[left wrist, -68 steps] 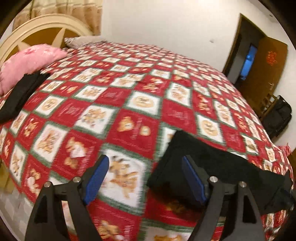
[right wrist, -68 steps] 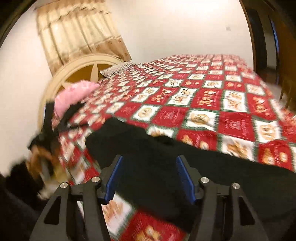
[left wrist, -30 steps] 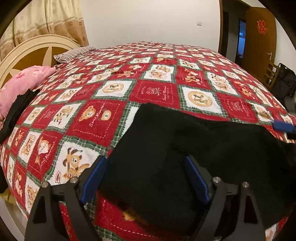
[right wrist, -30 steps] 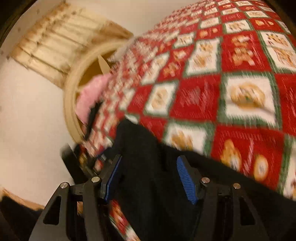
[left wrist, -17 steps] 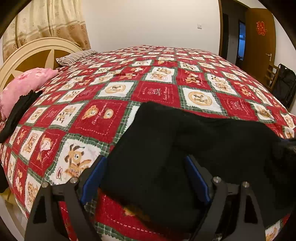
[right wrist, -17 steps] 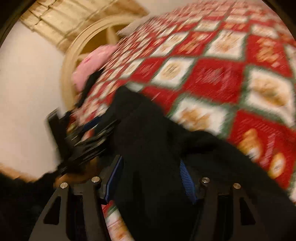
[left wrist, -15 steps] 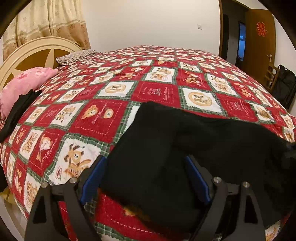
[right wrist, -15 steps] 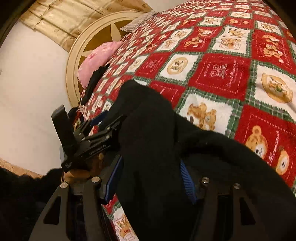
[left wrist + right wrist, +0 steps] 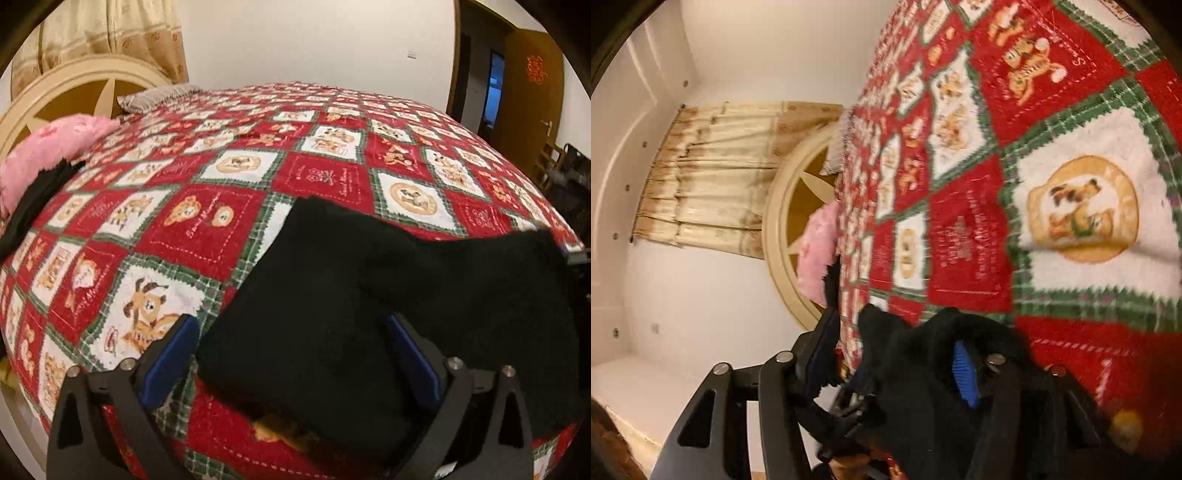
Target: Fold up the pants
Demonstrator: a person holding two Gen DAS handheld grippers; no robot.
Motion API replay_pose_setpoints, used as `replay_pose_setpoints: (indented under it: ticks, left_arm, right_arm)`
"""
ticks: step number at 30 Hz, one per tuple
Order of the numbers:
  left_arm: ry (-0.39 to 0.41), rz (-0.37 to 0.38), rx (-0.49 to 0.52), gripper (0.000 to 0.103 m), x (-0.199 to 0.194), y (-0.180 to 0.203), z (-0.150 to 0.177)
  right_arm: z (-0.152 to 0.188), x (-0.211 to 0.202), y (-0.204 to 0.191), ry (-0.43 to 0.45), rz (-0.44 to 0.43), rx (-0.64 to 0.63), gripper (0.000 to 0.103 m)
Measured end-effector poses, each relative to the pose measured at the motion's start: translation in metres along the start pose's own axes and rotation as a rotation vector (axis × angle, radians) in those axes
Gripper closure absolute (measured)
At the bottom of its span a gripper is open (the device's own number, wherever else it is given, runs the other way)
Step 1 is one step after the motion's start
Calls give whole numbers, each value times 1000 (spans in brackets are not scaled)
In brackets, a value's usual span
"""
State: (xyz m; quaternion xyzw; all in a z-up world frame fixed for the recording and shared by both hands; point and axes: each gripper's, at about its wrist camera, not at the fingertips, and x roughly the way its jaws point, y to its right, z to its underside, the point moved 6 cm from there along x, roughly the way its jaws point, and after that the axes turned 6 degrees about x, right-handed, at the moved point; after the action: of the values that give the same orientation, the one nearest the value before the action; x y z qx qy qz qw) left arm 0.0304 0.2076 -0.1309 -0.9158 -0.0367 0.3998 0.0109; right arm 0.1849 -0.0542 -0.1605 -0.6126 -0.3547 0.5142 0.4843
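Note:
Black pants lie crumpled near the front edge of a bed with a red patchwork blanket. My left gripper hovers low over their near end with its jaws opening wide. The cloth lies between the blue pads and spills over the right one, but the pads do not press it. In the right wrist view my right gripper is rolled on its side at the pants' other end, its jaws closing. A bunch of black fabric sits between them and drapes over one finger. A gap remains beside the other finger.
A pink pillow and a black garment lie at the bed's left, by the round cream headboard. A striped pillow is at the back. A wooden door and a chair with a dark bag stand at right.
The left jaws have spread wider around the pants' near end. The right gripper has rolled onto its side and dropped closer to the blanket, with black fabric still between its narrowing jaws.

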Motion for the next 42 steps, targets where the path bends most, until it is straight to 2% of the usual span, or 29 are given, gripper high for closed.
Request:
replay_pose_setpoints:
  ticks: [3,4,5,8,9,11,13,15,17,21,22,25,27,28,29,30,33,37,42]
  left_arm:
    - [-3,-5,-1,0,1,0,-1]
    - [-3,-9,5,0,1,0,-1]
    - [-4,-13,10,0,1,1,-2]
    - [-23,-33,31,0,-3,1,-7]
    - [-12,-57,60,1,-8,3,-12]
    - [22,-77,107,1,-16,7,-19]
    - [58,-52,149,1,-27,18,-28]
    - [86,-7,168,1,-35,31,-37]
    - [112,50,189,1,-40,50,-44]
    - [92,122,219,1,-34,86,-51]
    - [89,125,229,1,-32,92,-50]
    - [46,103,286,1,-20,110,-45]
    - [24,93,307,1,-16,116,-41]
    - [12,91,316,1,-14,118,-38]
    - [6,94,319,1,-14,119,-35]
    - [-1,100,321,1,-13,121,-32]
    - [-10,100,322,1,-11,122,-27]
    - [-20,107,319,1,-10,121,-24]
    - [-32,118,305,1,-8,120,-23]
  right_arm:
    - [-3,-8,1,-43,18,40,47]
    - [-1,-18,1,-42,64,42,47]
    - [-2,-37,-1,4,140,21,47]
    - [-8,-139,-17,313,342,-110,46]
    - [-5,-189,-20,450,421,-133,46]
    - [3,-268,-13,632,590,-106,46]
    - [12,-334,5,739,756,-37,46]
    - [25,-392,30,804,935,67,46]
    - [33,-421,51,818,1042,134,46]
    - [45,-430,87,755,1159,245,46]
    - [48,-432,94,747,1164,270,46]
    - [46,-423,89,737,1219,207,41]
    - [45,-420,89,729,1252,193,44]
    - [46,-421,90,739,1256,190,49]
    - [47,-424,89,747,1264,181,72]
    - [48,-427,86,755,1242,169,96]
    - [57,-423,89,790,1138,183,99]
    - [88,-429,67,918,997,103,99]
    - [153,-445,48,1072,823,96,99]
